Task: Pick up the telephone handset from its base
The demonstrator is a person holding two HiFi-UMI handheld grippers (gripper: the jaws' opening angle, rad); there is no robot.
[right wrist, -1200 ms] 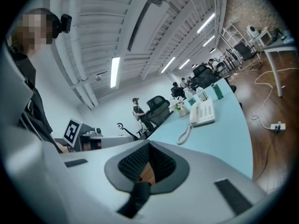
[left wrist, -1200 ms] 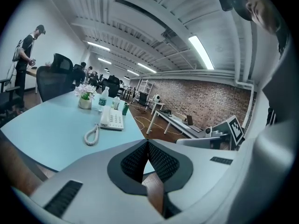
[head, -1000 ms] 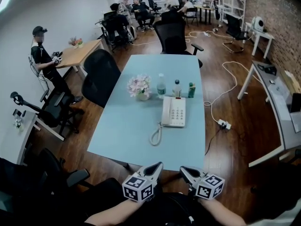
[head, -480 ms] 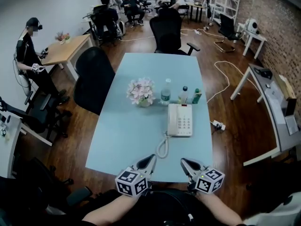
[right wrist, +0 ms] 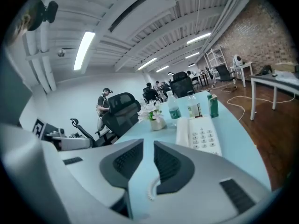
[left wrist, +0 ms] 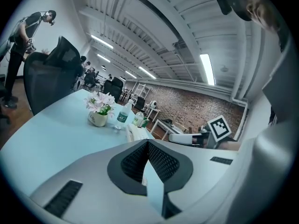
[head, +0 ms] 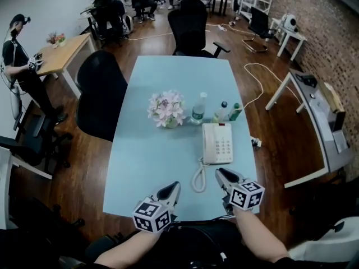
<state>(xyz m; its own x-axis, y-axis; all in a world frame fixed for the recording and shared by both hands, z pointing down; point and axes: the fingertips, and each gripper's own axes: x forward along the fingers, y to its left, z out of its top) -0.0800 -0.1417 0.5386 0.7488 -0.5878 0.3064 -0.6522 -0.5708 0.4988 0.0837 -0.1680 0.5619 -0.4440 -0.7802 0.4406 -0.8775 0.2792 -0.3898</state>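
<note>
Light-blue worktop (head: 162, 156) fills centre of head view; black office chair (head: 100, 93) at its left edge, another (head: 189, 22) at far end. Person (head: 20, 66) stands far left by a wooden desk (head: 63, 54). White telephone base (head: 222, 144) sits on right half of worktop, keypad up. Handset (head: 207, 143) lies seated in its cradle along base's left side, not lifted, nothing touching it. Coiled cord (head: 198, 178) loops from handset's near end toward near edge of worktop. Left gripper (head: 171, 187) over near edge, left of cord and apart from it; its own view shows jaws clenched tip to tip, nothing betw. them. Right gripper (head: 221, 174) just right of cord, near base's near end, not touching phone; jaws are opening, narrow gap, nothing in it, cord visible beyond gap in right gripper view. Behind phone, L to R: potted flowers (head: 166, 109), clear water bottle (head: 197, 107), smaller bottle (head: 220, 112), green can (head: 235, 112), all upright, near each other, can and smaller bottle just beyond base's far end.
</note>
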